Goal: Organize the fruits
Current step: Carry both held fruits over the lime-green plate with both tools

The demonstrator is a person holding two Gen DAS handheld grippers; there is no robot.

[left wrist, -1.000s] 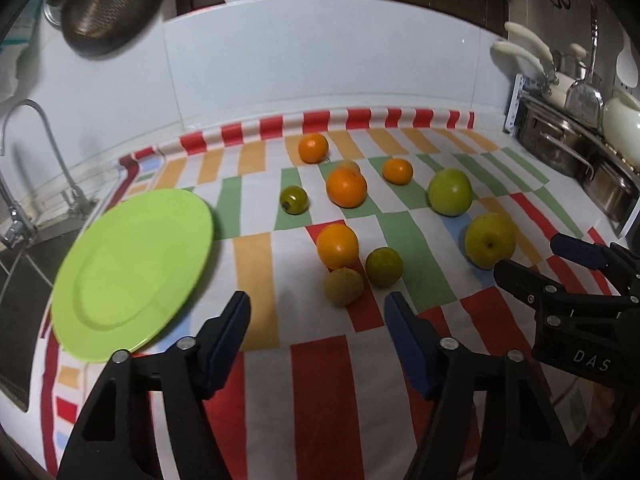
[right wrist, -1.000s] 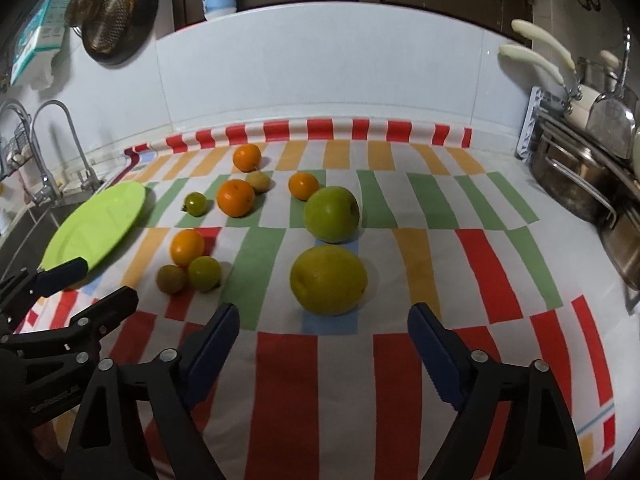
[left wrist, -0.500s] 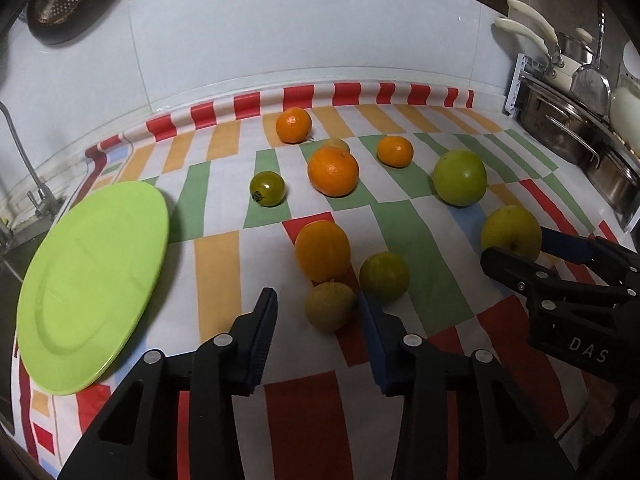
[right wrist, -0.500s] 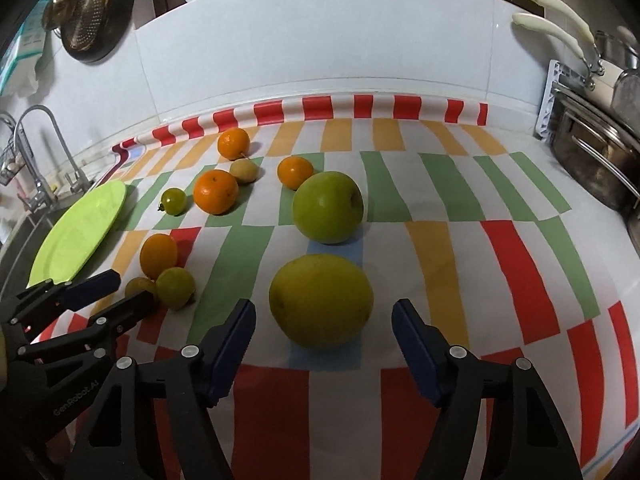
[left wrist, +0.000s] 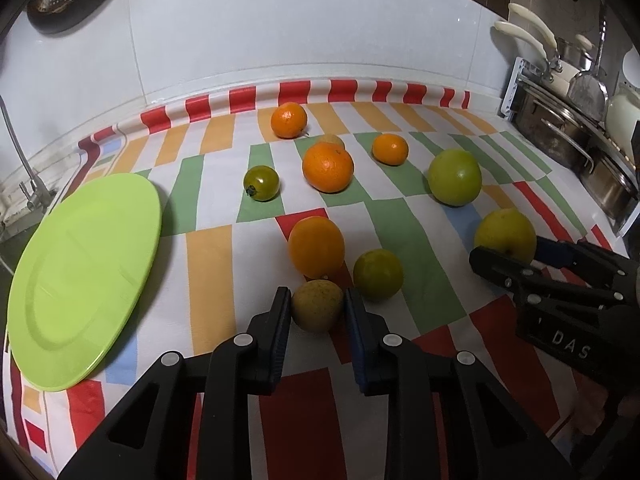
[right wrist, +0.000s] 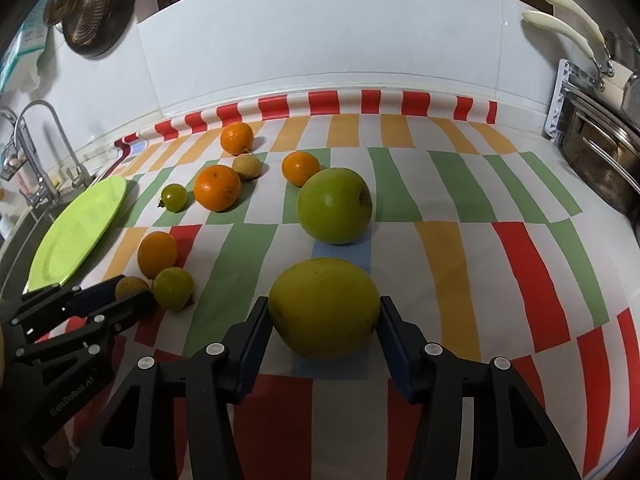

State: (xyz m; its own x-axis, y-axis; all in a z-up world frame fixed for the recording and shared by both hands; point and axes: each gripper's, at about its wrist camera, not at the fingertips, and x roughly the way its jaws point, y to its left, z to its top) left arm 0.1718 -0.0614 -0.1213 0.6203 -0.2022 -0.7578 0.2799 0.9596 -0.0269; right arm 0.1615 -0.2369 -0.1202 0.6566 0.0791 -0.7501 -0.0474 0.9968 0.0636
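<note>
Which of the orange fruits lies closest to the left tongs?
The oval orange fruit on the red patch, right behind the small brownish fruit between the left tongs.

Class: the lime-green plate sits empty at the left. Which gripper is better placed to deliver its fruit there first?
Left. The left gripper brackets the small brownish-yellow fruit close to the lime-green plate; the right gripper, around the large yellow fruit, is farther away.

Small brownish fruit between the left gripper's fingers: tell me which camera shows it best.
The left wrist view. There the small brownish fruit sits centred between the left gripper fingers, nearly all of its surface visible. In the right wrist view only its top peeks over the left gripper's fingers at the far left edge.
</note>
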